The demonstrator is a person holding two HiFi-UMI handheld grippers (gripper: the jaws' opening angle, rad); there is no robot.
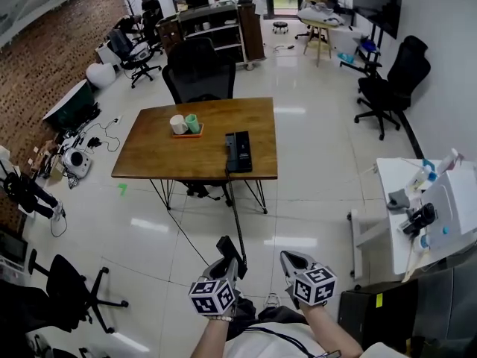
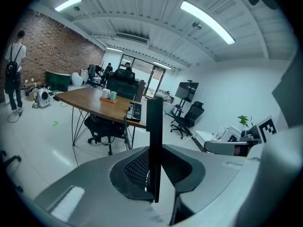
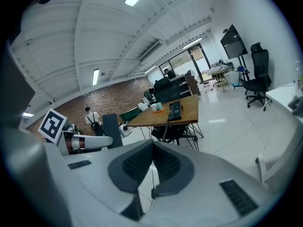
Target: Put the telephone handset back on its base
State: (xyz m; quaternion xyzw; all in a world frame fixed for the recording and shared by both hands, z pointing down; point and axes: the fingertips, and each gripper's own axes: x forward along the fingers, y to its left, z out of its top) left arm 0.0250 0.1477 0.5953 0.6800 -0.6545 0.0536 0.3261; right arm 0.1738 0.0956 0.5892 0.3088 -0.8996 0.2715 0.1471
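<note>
The black telephone base (image 1: 239,152) lies on the near right part of the wooden table (image 1: 160,155), far ahead of me. My left gripper (image 1: 227,255) is shut on the black handset (image 1: 226,245), low in the head view and well short of the table. In the left gripper view the handset (image 2: 154,141) stands upright between the pads, with the base (image 2: 137,110) in the distance. A thin cord (image 1: 236,215) runs from the base down to the handset. My right gripper (image 1: 290,259) is beside the left one, shut and empty; its pads (image 3: 137,162) meet.
A small orange tray with two cups (image 1: 186,125) sits mid-table. A black office chair (image 1: 197,69) stands behind the table, another (image 1: 71,289) at the lower left. A white desk with gear (image 1: 425,200) is on the right. A person (image 2: 14,74) stands by the brick wall.
</note>
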